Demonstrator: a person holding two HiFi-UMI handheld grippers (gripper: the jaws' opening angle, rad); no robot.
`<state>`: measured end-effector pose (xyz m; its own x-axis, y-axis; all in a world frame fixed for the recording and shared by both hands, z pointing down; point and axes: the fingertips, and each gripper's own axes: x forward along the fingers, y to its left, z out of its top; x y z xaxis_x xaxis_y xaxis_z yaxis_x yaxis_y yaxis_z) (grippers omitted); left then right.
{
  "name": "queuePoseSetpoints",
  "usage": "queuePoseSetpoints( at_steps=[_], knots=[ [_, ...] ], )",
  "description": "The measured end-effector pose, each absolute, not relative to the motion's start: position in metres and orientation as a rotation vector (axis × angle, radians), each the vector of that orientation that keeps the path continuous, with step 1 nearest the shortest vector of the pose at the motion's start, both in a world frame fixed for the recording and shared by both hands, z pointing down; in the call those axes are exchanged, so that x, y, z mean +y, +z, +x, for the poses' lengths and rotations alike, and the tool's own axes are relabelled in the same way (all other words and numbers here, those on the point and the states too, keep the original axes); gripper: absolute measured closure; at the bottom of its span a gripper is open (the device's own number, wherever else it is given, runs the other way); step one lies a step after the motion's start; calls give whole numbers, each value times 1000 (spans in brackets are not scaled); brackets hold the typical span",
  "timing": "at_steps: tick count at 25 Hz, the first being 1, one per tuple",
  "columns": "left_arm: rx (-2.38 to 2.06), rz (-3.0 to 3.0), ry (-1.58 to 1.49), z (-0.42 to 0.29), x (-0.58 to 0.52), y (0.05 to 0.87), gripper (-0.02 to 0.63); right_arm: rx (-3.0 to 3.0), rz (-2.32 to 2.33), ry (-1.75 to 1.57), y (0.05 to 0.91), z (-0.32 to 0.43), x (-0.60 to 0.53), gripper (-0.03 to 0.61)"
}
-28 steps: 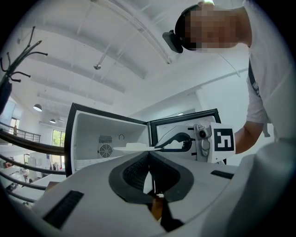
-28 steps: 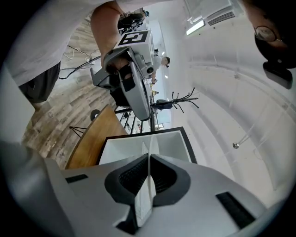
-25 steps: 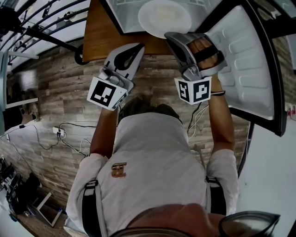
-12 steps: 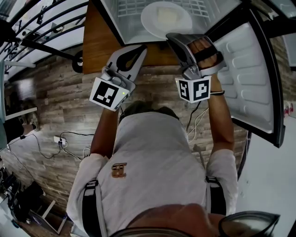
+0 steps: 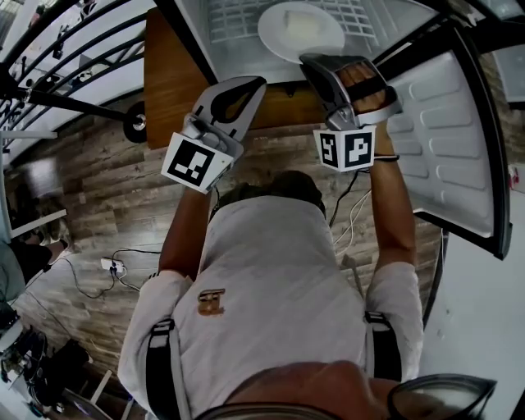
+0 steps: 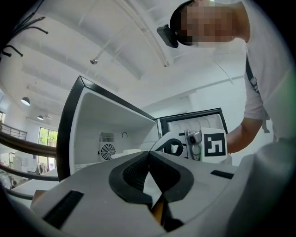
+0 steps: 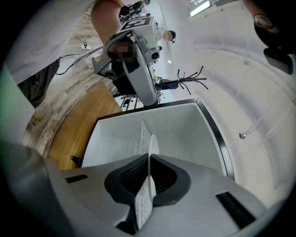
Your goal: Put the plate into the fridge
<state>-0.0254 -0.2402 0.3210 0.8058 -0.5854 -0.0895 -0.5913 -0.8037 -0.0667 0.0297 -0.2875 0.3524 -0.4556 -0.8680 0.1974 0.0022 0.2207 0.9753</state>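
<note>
The white plate hangs level inside the open fridge, over its white wire shelf. My right gripper is shut on the plate's near rim. In the right gripper view the plate shows edge-on, pinched between the pads of the right gripper. My left gripper hovers just left of it, in front of the fridge opening. The left gripper view shows the left gripper with its jaws touching and nothing between them.
The fridge door stands swung open on the right. A brown wooden panel runs along the fridge's left side. Cables and a power strip lie on the wood-pattern floor behind me.
Both grippers have moved forward towards the fridge. The plate has gone deeper in over the wire shelf, still held by the right gripper.
</note>
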Motion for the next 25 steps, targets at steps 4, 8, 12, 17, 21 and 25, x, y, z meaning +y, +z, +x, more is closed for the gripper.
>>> queuePoseSetpoints(
  at_steps=[4, 8, 12, 17, 21, 25],
  knots=[
    [941, -2900, 90, -25, -246, 322, 595, -1673, 816, -1321, 362, 30, -295, 543],
    [970, -2891, 82, -22, -254, 320, 595, -1678, 807, -1316, 367, 32, -309, 543],
    [989, -2891, 84, -15, -260, 320, 595, -1684, 798, -1307, 369, 38, -322, 543],
    [1014, -2885, 73, -4, -267, 319, 595, -1701, 770, -1305, 375, 44, -335, 543],
    [1037, -2884, 71, -1, -270, 319, 595, -1710, 762, -1302, 374, 47, -345, 543],
    [1067, -2881, 48, -1, -272, 321, 595, -1714, 753, -1301, 374, 47, -353, 543]
  ],
)
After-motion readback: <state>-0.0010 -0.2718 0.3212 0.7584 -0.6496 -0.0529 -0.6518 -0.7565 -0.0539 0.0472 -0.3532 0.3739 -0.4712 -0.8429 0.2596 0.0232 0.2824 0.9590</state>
